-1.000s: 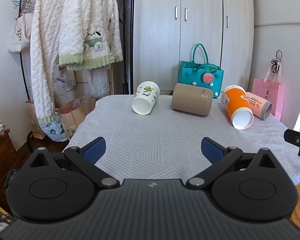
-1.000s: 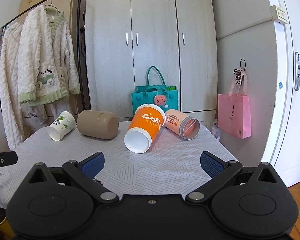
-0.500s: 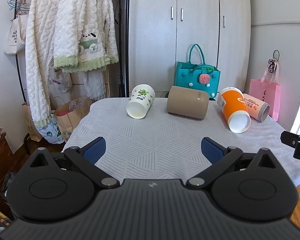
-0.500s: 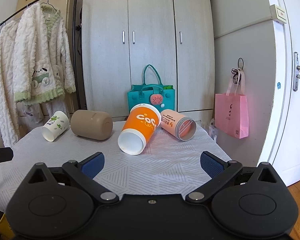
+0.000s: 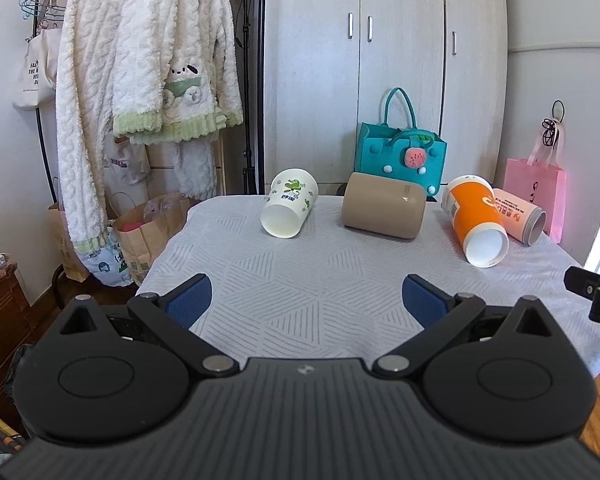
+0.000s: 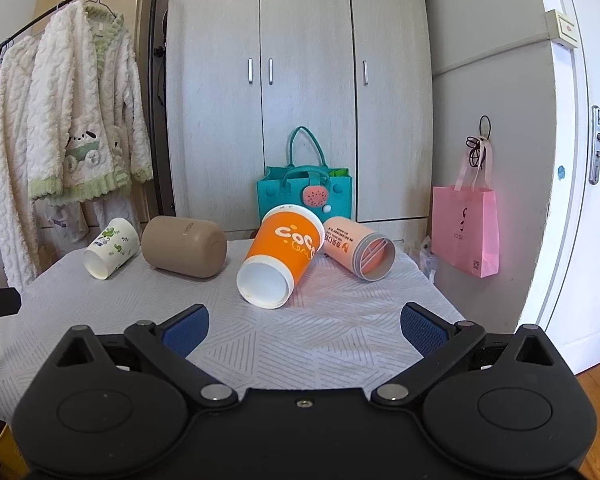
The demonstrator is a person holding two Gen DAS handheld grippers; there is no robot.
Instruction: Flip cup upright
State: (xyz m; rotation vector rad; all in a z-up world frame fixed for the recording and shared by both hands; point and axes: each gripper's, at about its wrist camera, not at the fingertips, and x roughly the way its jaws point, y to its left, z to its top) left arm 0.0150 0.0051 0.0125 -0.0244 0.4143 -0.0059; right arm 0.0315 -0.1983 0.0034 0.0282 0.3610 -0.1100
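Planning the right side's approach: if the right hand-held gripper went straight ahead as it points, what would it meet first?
Probably the orange cup, lying on its side with its open mouth toward the right hand-held gripper; depth is uncertain.

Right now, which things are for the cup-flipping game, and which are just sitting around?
For the job: white frog cup, tan cup, orange cup, pink cup, all lying sideways; left gripper, right gripper, both open.

Just around: teal bag, pink bag, fluffy robes.

The orange cup (image 6: 281, 254) carries white letters "COCO" on its side. The writing on the pink cup (image 6: 354, 246) and the other bags is too small to read.
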